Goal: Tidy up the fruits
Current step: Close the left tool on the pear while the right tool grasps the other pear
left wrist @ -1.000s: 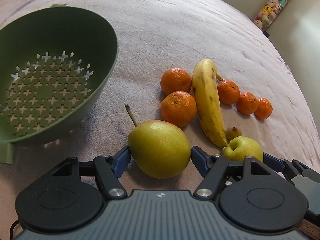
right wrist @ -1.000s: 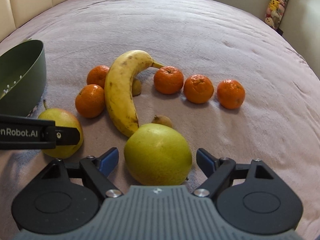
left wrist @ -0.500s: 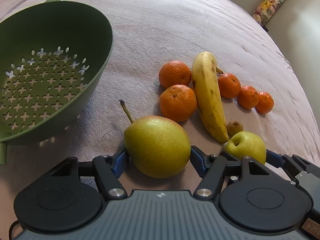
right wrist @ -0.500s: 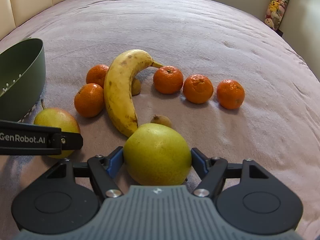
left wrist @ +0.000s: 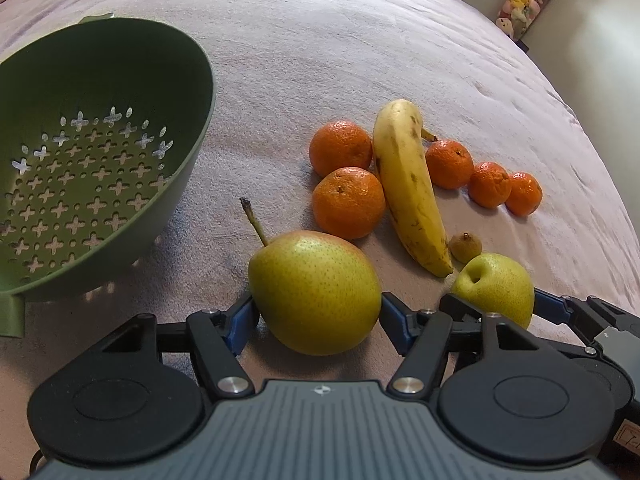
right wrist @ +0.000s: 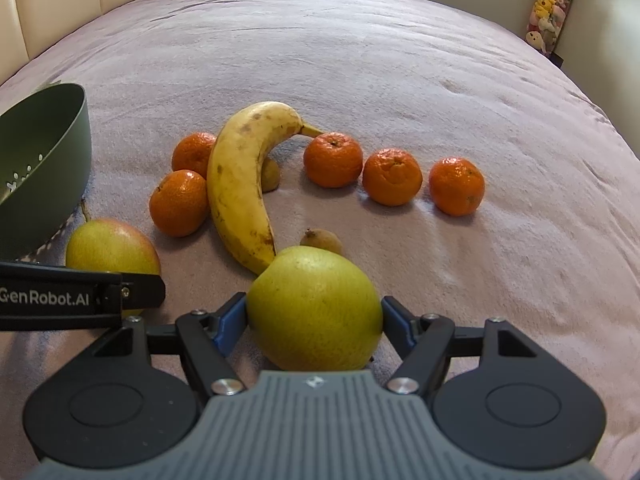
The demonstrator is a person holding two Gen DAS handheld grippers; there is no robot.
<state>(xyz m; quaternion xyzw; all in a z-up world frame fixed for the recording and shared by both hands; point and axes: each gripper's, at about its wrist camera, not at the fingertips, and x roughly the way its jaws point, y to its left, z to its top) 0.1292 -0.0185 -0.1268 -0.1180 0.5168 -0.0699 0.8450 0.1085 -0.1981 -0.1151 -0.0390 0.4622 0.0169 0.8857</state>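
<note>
Left gripper (left wrist: pixel 316 316) holds my blushed pear (left wrist: pixel 314 292), right gripper (right wrist: pixel 314 320) the green pear (right wrist: pixel 314 312); smooth round skin may slip when lifted.

Left gripper (left wrist: pixel 318 318) closed on a stemmed pear (left wrist: pixel 314 292), on a bed (left wrist: pixel 360 48).
Green colander (left wrist: pixel 100 152) at left; five mandarins, nearest (left wrist: pixel 348 202); banana (left wrist: pixel 410 184); second pear (left wrist: pixel 494 286) in right gripper (left wrist: pixel 496 312).
</note>
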